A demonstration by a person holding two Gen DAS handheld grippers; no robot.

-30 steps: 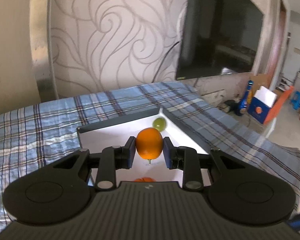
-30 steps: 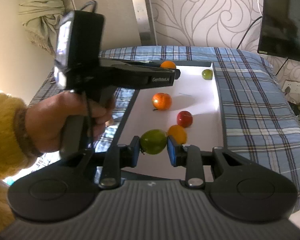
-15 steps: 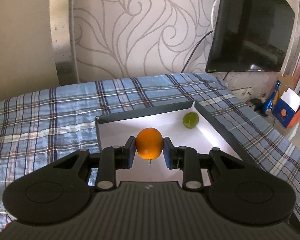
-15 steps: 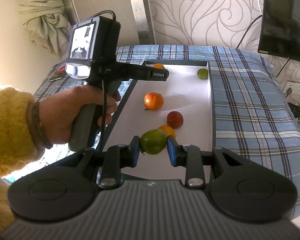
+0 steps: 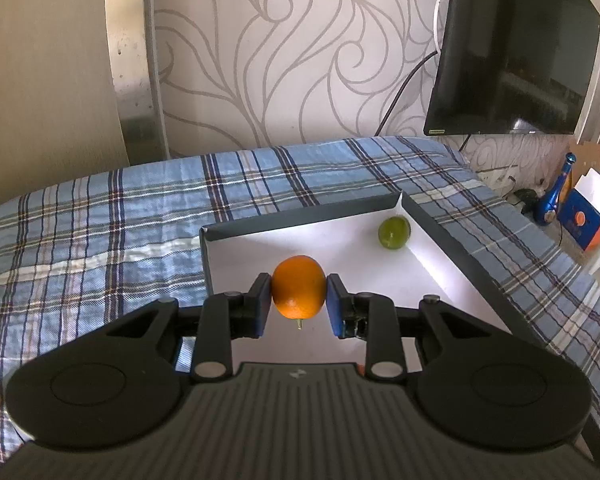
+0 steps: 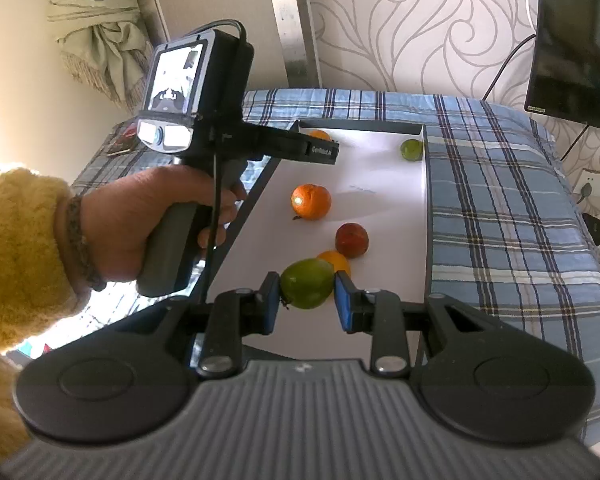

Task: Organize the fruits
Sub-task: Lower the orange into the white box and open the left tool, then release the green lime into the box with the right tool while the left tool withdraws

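Observation:
My left gripper (image 5: pixel 299 294) is shut on an orange (image 5: pixel 298 292) and holds it above the far left part of the white tray (image 5: pixel 424 280). It shows in the right wrist view as a black tool (image 6: pixel 320 151) with that orange (image 6: pixel 319 135) at its tip. My right gripper (image 6: pixel 307 292) is shut on a green fruit (image 6: pixel 306 283) over the tray's near end. A small green lime (image 5: pixel 394 232) lies in the tray's far right corner (image 6: pixel 411 149). An orange (image 6: pixel 311 201), a red fruit (image 6: pixel 351 239) and another orange (image 6: pixel 336 260) lie on the tray floor.
The tray (image 6: pixel 384 168) rests on a blue plaid cloth (image 5: pixel 100 232). A dark screen (image 5: pixel 512 60) hangs on the patterned wall at right. A blue bottle (image 5: pixel 556 192) and a box (image 5: pixel 592 216) stand on the floor beyond. A small dark item (image 6: pixel 120 142) lies at the cloth's far left.
My left gripper with its orange has moved leftwards and farther along the tray, so the lime sits more to the right in its view. The right gripper holds the green fruit nearly still.

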